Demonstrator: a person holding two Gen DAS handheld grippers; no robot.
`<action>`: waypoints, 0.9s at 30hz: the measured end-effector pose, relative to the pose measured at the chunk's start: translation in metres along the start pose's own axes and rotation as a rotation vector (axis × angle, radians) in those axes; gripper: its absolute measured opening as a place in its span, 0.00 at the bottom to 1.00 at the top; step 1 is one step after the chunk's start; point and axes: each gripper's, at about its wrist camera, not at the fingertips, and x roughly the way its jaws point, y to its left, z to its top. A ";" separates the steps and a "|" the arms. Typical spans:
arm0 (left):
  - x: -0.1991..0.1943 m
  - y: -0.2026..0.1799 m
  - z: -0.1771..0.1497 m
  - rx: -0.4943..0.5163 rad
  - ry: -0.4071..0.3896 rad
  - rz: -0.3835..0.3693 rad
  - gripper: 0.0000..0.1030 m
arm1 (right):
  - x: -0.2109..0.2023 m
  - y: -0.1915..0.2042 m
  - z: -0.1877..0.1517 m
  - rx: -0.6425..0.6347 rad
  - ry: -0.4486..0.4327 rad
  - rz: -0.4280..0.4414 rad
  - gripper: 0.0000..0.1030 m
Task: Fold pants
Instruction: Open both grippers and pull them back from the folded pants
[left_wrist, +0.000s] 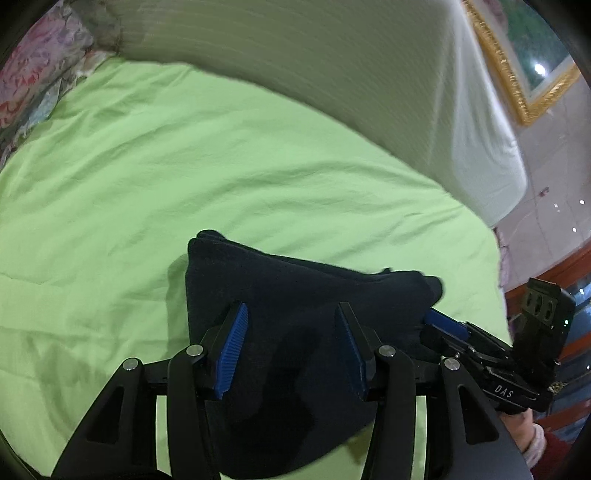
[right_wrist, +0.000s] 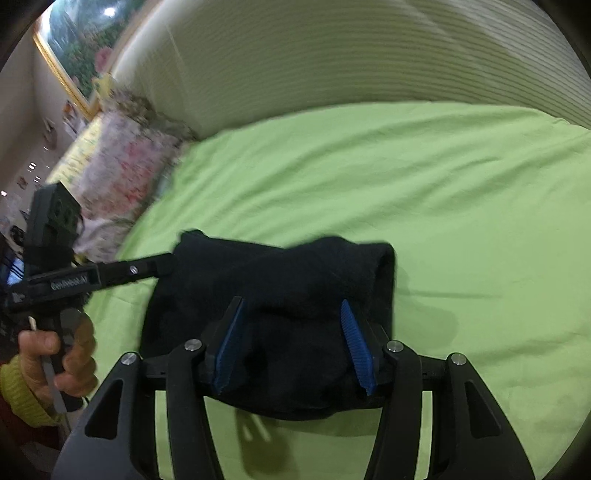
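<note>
a bed covered in a light green sheet is filling both views, with a pale ribbed headboard rising along its far edge and a gold-framed picture hanging on the wall beyond. a floral pillow is lying at the bed's far corner, against the headboard.

the pants, dark navy and already folded into a thick compact bundle, are resting on the sheet toward the near edge of the bed, well apart from the headboard and the pillow.

the left tool is hovering over the near part of the bundle, its blue ribbed fingers standing wide apart and gripping nothing. the right tool is sitting over the same bundle from the other side, its fingers also spread wide with only dark cloth showing between them; whether they are touching the fabric cannot be told.

in the left wrist view the right tool is reaching in from the right, its blue tip at the bundle's right end. in the right wrist view the left tool's tip is meeting the bundle's left end, and the person's left hand, in a yellow cuff, is gripping its handle.
</note>
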 end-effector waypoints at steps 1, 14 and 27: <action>0.007 0.005 0.001 -0.016 0.015 0.003 0.45 | 0.010 -0.005 -0.001 -0.002 0.029 -0.026 0.53; -0.006 0.011 -0.004 -0.037 0.017 0.013 0.49 | 0.009 -0.034 -0.012 0.030 0.043 -0.104 0.51; -0.046 0.028 -0.048 -0.087 -0.008 0.118 0.68 | -0.047 -0.032 -0.019 0.108 -0.050 -0.100 0.53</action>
